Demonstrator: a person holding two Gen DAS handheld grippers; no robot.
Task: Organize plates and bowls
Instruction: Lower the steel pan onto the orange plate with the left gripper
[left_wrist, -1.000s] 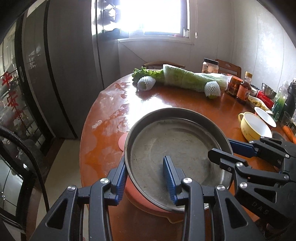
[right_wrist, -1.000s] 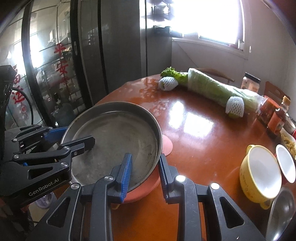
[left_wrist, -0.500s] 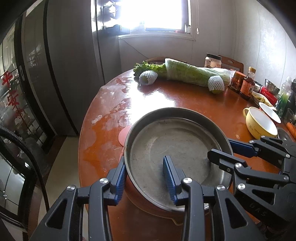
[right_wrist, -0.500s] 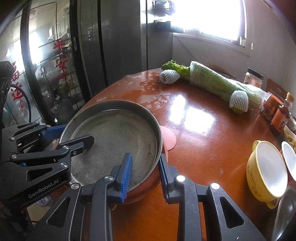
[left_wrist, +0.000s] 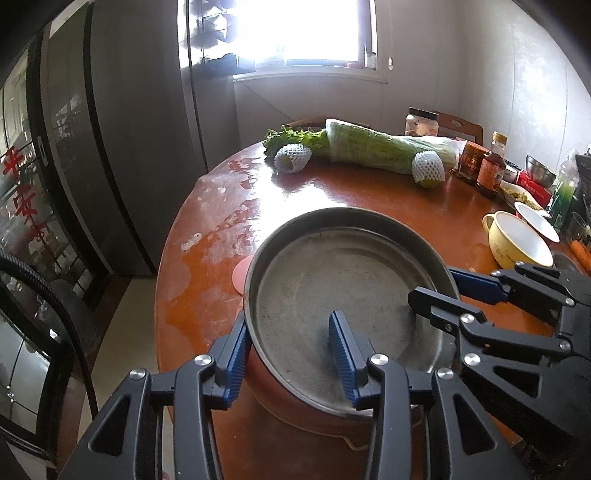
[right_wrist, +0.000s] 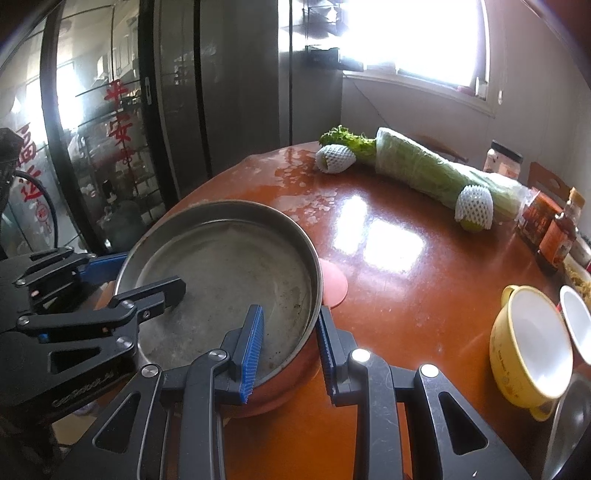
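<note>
Left tongs (left_wrist: 291, 354), jaws just easing apart, straddle the metal pan's (left_wrist: 343, 291) rim; right tongs (right_wrist: 288, 343) clamp it (atop an orange bowl (right_wrist: 284, 387)).

Metal pan (left_wrist: 343, 291): round, shallow, scuffed grey, nested upright in my orange-red bowl (left_wrist: 295, 402). Yellow two-handled bowl (left_wrist: 517, 245), white inside, upright; white bowl (left_wrist: 537, 221) touching it.
</note>
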